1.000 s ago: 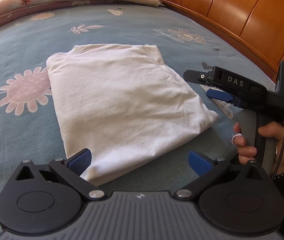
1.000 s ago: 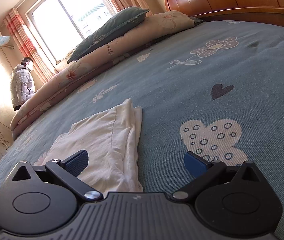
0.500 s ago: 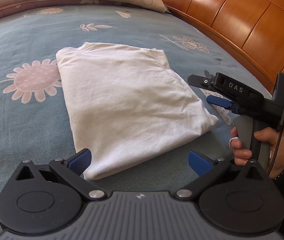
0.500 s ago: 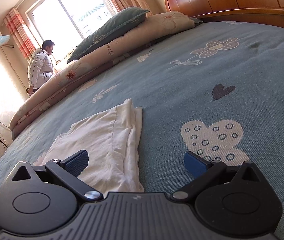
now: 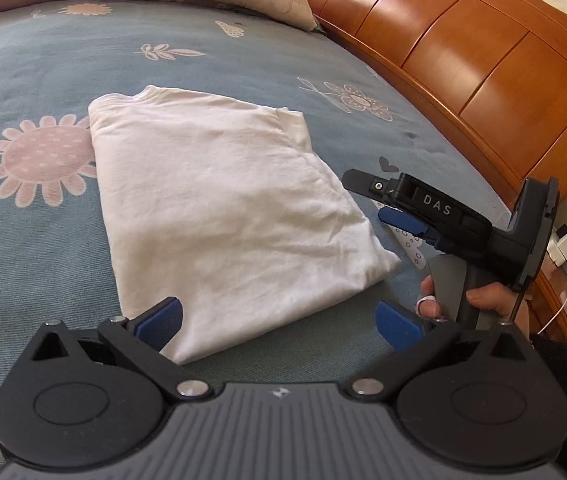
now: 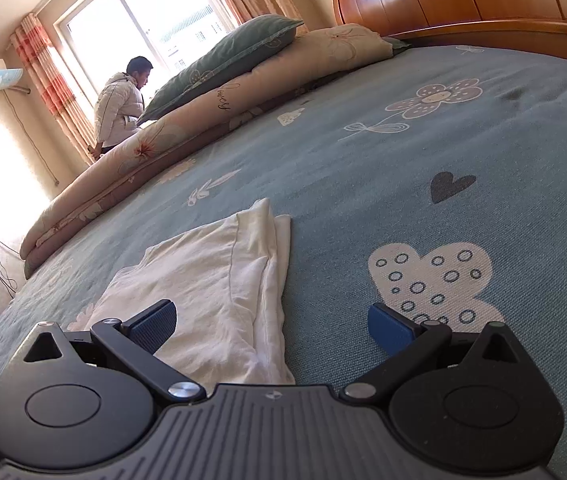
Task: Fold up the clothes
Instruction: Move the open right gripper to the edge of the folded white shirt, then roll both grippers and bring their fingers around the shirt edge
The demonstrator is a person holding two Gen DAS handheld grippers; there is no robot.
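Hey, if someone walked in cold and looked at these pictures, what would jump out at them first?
Probably the folded white shirt, lying flat in the middle of a blue flowered bedspread. Then the two grippers: the left gripper open at the shirt's near edge, the right gripper open at its right side. Behind, a person in a pale jacket stands by the bright window.
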